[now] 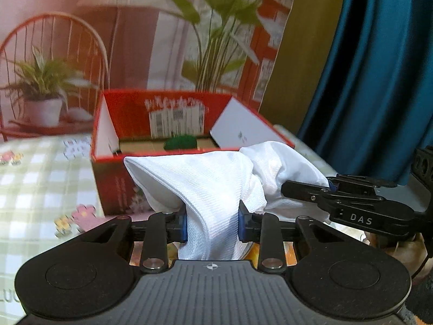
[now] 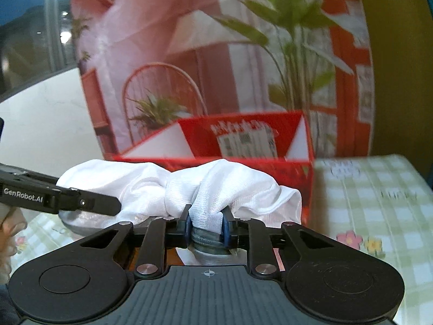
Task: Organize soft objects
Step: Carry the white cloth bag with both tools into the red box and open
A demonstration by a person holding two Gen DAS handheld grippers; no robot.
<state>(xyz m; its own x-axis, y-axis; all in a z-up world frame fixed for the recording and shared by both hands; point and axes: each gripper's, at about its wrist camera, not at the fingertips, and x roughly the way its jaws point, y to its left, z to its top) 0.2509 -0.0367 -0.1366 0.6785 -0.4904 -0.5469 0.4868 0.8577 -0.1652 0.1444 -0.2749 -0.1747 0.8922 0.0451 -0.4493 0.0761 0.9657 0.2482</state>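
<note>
A bunched white cloth (image 1: pixel 216 178) hangs in front of an open red cardboard box (image 1: pixel 113 159). My left gripper (image 1: pixel 213 226) is shut on one end of it, blue pads pressing the fabric from both sides. In the right wrist view the same white cloth (image 2: pixel 222 189) is pinched by my right gripper (image 2: pixel 206 228), which is shut on the other end. Each gripper shows in the other's view: the right gripper (image 1: pixel 305 192) at the right, the left gripper (image 2: pixel 113 205) at the left. A dark green soft thing (image 1: pixel 180 143) lies inside the box.
A green-checked tablecloth with flower prints (image 1: pixel 40 178) covers the table. The red box (image 2: pixel 297 162) stands close behind the cloth, flaps up. A printed backdrop of plants and a chair (image 1: pixel 135 40) hangs behind. A blue curtain (image 1: pixel 379 67) is at the right.
</note>
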